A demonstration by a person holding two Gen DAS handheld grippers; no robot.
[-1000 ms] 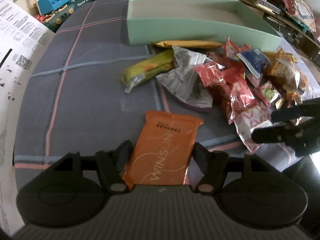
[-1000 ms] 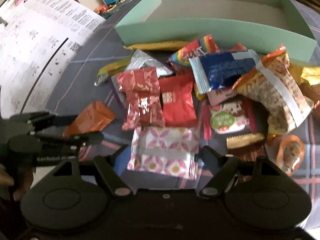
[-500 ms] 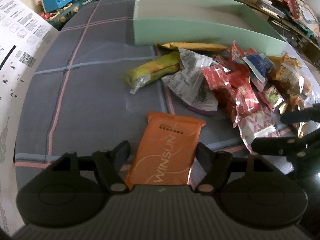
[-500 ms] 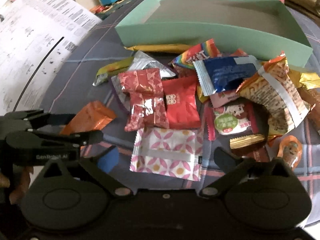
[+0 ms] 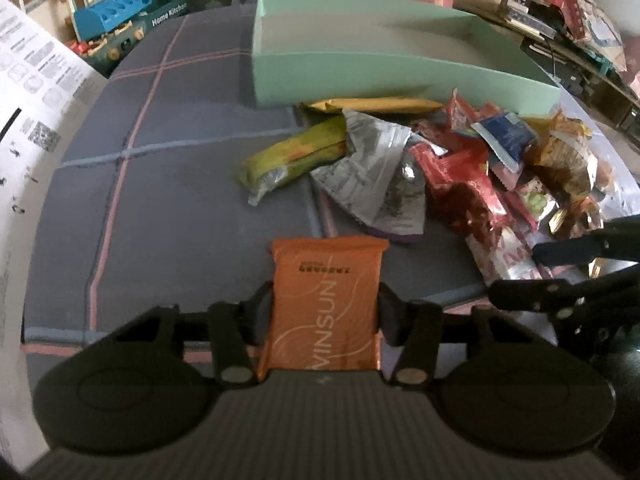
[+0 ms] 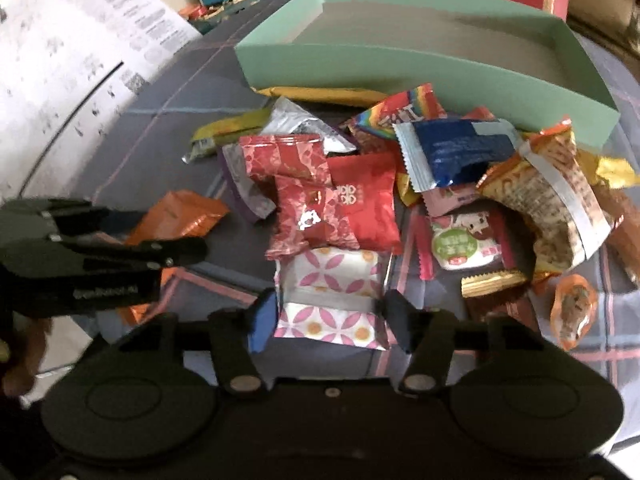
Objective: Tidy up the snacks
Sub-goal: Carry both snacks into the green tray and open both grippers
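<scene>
An orange WINSUN packet point(image 5: 324, 280) lies on the grey plaid cloth between the fingers of my left gripper point(image 5: 324, 312). Its jaws are closing and both pads touch the packet's sides. My right gripper point(image 6: 330, 314) is closing too, on a pink-and-white flowered packet point(image 6: 332, 276) that buckles between its pads. That packet lies at the near edge of a pile of snack packets point(image 6: 400, 184). Beyond the pile stands a mint-green box point(image 6: 400, 68) with nothing in it. In the right wrist view my left gripper point(image 6: 176, 232) sits at the left, over the orange packet point(image 6: 188, 212).
A green-yellow bar point(image 5: 292, 160) and a crumpled silver packet point(image 5: 376, 176) lie left of the pile. An orange jelly cup point(image 6: 572, 308) sits at the right. A large printed white sheet point(image 5: 24, 100) borders the cloth on the left. Toys point(image 5: 112, 24) crowd the back.
Both pairs of jaws have narrowed onto their packets. The right jaws first spread wide, then came in, and the flowered packet has buckled. The left gripper stayed in place.
</scene>
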